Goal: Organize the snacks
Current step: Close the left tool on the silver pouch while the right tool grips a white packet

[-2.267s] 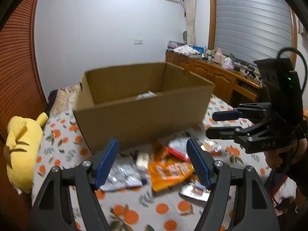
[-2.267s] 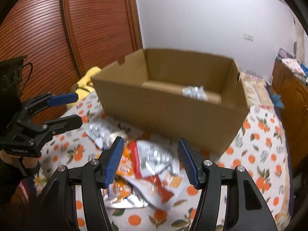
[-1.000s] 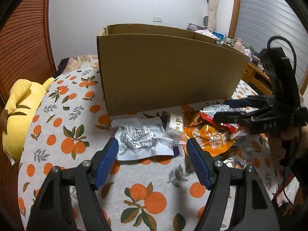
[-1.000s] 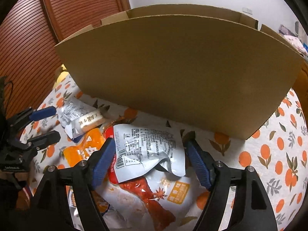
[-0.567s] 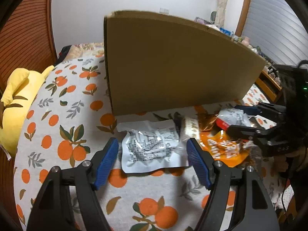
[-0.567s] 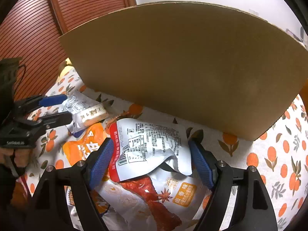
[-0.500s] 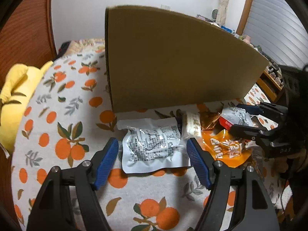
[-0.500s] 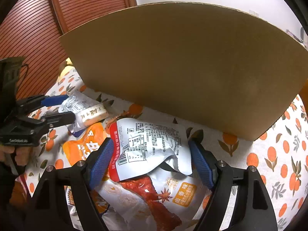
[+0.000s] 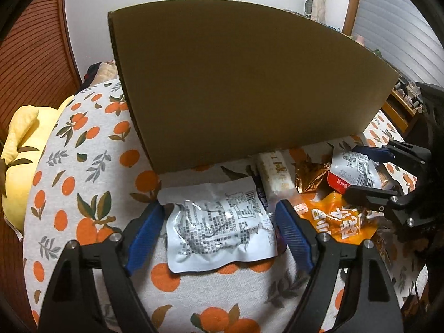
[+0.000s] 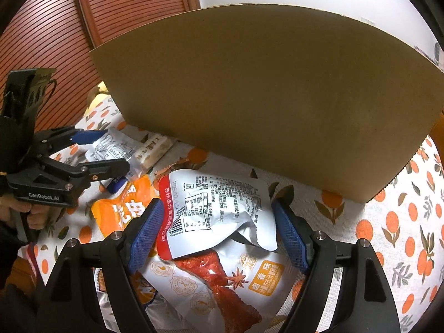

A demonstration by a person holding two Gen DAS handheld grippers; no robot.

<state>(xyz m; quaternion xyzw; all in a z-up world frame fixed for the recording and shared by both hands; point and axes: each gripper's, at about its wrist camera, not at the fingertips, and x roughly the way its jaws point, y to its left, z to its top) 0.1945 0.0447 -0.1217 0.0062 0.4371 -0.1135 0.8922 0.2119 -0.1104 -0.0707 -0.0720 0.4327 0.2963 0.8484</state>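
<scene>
A big cardboard box (image 9: 244, 83) stands on the orange-print tablecloth (image 9: 91, 172); only its outer wall shows (image 10: 272, 94). My left gripper (image 9: 219, 227) is open, one finger on each side of a silver-white snack packet (image 9: 219, 227) lying flat. My right gripper (image 10: 216, 227) is open, straddling a white packet with a red edge (image 10: 216, 202) on top of a pile. The left gripper also shows in the right wrist view (image 10: 102, 151), and the right gripper in the left wrist view (image 9: 363, 170).
Snacks lie in front of the box: a cream bar (image 9: 274, 172), an orange bag (image 9: 335, 219), a gold wrapper (image 9: 310, 174), a white bag with red strips (image 10: 222, 277). A yellow plush (image 9: 19, 149) lies at the table's left edge. Wooden slatted doors (image 10: 50, 27) stand behind.
Both grippers have come down and closer to the table, so the box wall now hides its inside. Each open gripper now straddles its packet. Nothing has been taken hold of.
</scene>
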